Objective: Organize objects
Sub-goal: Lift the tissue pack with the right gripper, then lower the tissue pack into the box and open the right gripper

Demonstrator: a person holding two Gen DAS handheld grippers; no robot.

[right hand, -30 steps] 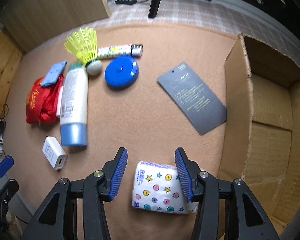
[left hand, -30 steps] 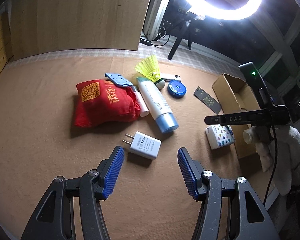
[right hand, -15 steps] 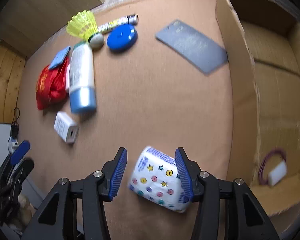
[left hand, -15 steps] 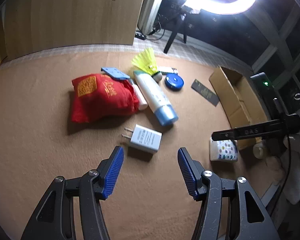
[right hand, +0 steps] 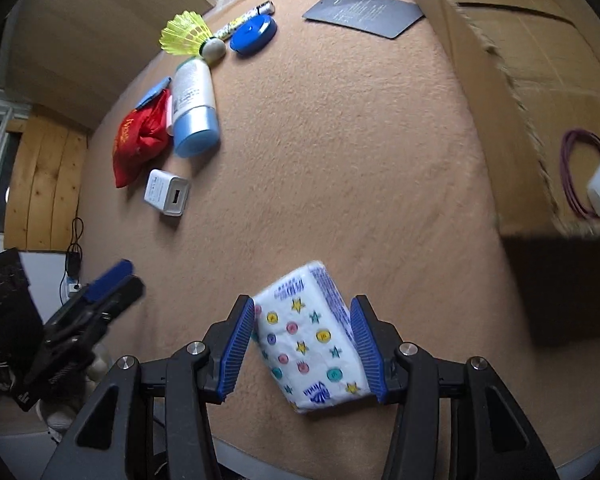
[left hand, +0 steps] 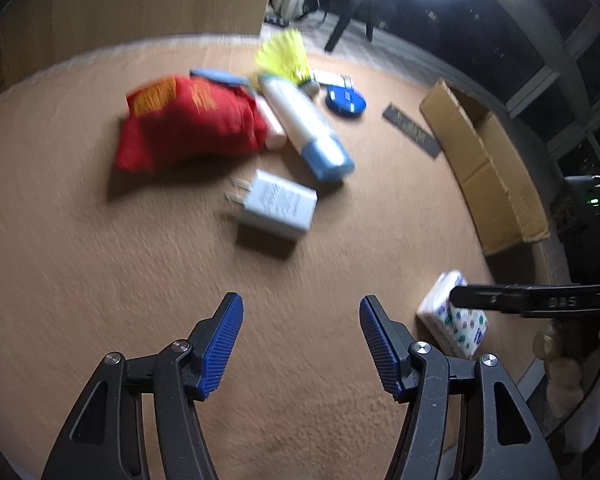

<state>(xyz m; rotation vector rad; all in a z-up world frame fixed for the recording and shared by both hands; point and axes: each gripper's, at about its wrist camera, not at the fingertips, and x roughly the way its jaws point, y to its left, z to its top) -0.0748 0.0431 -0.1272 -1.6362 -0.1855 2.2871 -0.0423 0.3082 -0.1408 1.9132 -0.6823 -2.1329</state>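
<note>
Tissue pack [right hand: 311, 338], bottom centre of the right wrist view, sits tilted between the right gripper [right hand: 304, 346] pads, clamped. Skewed and soft, it could slip before reaching the cardboard box [right hand: 512, 92] at upper right. Left gripper [left hand: 301, 350] gapes empty.

Your left wrist camera looks along its fingers from above the near edge of the tan mat [left hand: 100, 280], facing the white charger [left hand: 278, 210] and, beyond it to the right, the cardboard box [left hand: 488, 168]. Your right wrist camera hangs close over the mat beside that box [right hand: 540, 92], its open side on the right. Both views share the charger [right hand: 166, 198], the box and the tissue pack [right hand: 312, 340] [left hand: 460, 328].
</note>
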